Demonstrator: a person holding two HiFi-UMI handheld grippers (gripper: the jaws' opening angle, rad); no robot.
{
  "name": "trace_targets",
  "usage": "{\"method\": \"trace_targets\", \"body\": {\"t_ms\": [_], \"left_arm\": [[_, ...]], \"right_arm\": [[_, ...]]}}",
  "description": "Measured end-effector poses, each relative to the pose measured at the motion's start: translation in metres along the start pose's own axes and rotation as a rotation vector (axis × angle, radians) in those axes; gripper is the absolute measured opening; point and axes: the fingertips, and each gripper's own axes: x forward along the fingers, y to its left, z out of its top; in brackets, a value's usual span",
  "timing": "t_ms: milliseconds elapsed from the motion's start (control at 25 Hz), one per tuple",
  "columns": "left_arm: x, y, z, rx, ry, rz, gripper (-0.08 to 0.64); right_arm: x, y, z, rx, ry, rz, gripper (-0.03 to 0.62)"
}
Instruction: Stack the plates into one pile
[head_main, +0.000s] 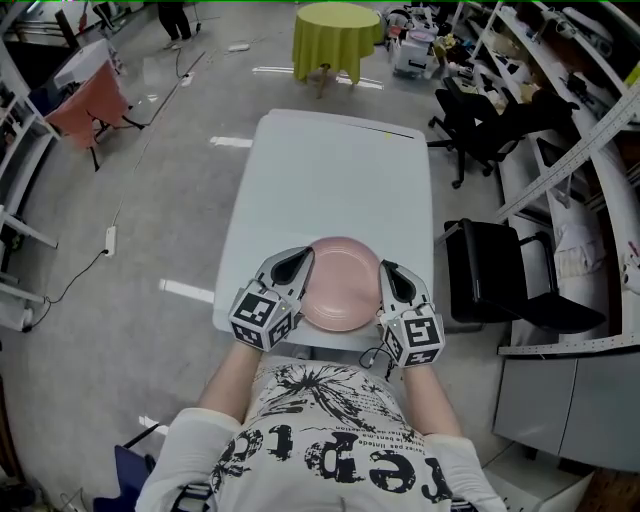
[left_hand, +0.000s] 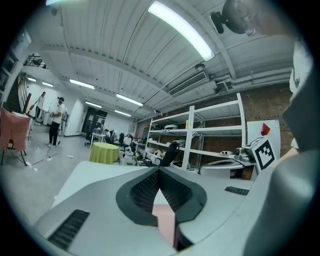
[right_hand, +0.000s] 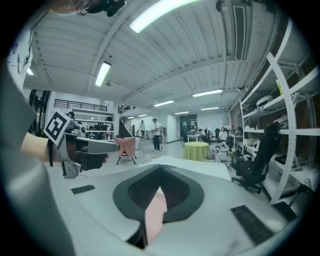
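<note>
Pink and round, the plate (head_main: 341, 283) is carried between the two grippers over the near end of the white table (head_main: 340, 170), close in front of the person. The left gripper (head_main: 297, 265) has its jaws closed on the plate's left rim, and its own view shows the pink edge (left_hand: 164, 216) wedged between the dark pads. The right gripper (head_main: 388, 276) is clamped the same way on the right rim, with the pink edge (right_hand: 156, 210) caught in its closed jaws. Both grippers point roughly level, and the plate looks to be held up off the table top rather than resting on it. No other plate shows on the table, and I cannot tell whether this is a single plate or several already nested. The step in hand seems to be a two-handed carry. The next move calls for keeping both grips level and even, lowering the plate squarely onto its resting place, and only then easing both sets of jaws apart together.
</note>
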Motion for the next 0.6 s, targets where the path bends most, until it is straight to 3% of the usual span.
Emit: {"method": "trace_targets", "body": {"t_ms": [200,600], "left_arm": [[-0.006,-0.017,0.025,0.097,-0.09,-0.08,0.008],[-0.002,-0.026,0.025,0.118,-0.084,-0.1,0.008]], "right_arm": [[-0.004,0.012,0.019,-0.051,-0.081,0.026,0.005],[-0.006,0.013,0.017,-0.047,-0.09,0.047,0.005]]}}
